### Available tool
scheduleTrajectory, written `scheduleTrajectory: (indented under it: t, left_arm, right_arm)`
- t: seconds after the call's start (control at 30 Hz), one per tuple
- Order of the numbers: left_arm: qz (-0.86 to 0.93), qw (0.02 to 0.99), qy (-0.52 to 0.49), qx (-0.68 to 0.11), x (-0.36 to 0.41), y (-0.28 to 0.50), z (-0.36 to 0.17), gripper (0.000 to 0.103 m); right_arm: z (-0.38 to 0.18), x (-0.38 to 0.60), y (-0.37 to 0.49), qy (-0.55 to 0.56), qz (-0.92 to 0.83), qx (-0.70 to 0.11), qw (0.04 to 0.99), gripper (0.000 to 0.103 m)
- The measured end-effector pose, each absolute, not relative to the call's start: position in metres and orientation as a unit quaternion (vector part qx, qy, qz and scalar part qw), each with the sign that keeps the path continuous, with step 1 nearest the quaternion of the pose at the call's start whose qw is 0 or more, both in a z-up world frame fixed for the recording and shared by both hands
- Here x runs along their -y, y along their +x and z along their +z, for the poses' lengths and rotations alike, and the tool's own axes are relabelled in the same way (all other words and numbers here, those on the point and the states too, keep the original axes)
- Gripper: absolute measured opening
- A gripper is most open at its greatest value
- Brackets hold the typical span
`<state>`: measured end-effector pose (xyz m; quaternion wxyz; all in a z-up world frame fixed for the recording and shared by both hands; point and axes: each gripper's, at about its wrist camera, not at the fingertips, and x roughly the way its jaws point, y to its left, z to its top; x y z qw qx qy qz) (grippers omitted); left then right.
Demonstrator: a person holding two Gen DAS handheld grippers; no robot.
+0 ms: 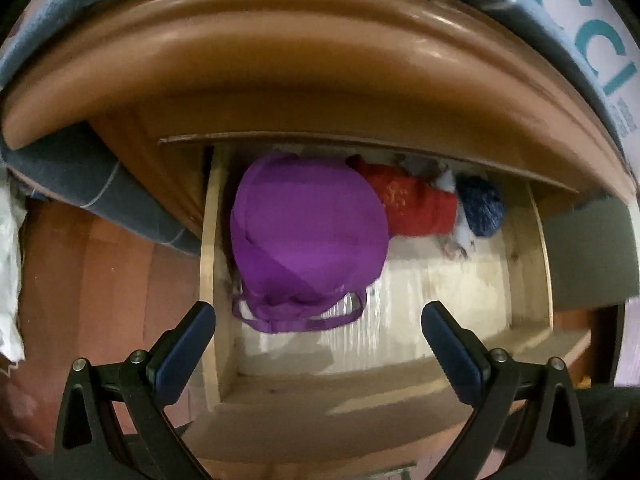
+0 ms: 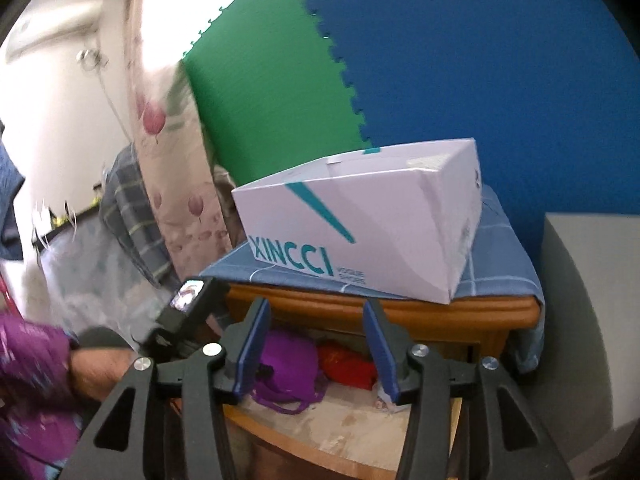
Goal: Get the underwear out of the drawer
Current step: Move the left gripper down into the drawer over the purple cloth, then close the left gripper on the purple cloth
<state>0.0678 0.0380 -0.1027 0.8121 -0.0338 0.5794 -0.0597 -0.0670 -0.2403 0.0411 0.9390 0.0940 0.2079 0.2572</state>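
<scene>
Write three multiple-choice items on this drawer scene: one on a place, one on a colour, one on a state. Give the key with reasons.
1. What sits on the cabinet top?
A. white box B. lamp C. books
2. Which colour is the bra at the drawer's left?
A. yellow B. purple C. black
3. How is the left gripper?
A. shut on the bra B. shut, empty C. open

Key: A, the white box rests on the blue cloth; B, the bra in the drawer is purple; C, the left gripper has its jaws wide apart, holding nothing.
</scene>
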Motion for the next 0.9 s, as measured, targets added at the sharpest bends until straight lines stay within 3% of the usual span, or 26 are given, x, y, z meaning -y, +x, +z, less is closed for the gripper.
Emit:
scheduleTrajectory:
  t: [0.17,0.4,0.67,0.9]
  left_arm:
    - [-0.051,0.81,0.061,-0.581,-0.006,0.066,-0.115,0.102]
    - [-0.045,0.777,0.129,-0.615,0.014,0.077,-0.138,0.102]
    - [-0.041,0.758,0.251,-0.601,0.046,0.072,-0.155,0.102]
    - [-0.069,0.736,0.25,-0.625,0.046,0.078,-0.165,0.101]
  right_arm:
    - [0.047,0.248,-0.074,0.104,0.266,-0.197,0.938,0.05]
    - [0.028,0.247,-0.064,0.107,0.276,-0.27,0.916,0.051]
    - [0.027,0.26,-0.058,0.16,0.278,-0.271,0.907,0.051]
    - [0.022,0.254,-0.054,0.162,0.292,-0.29,0.897,0.051]
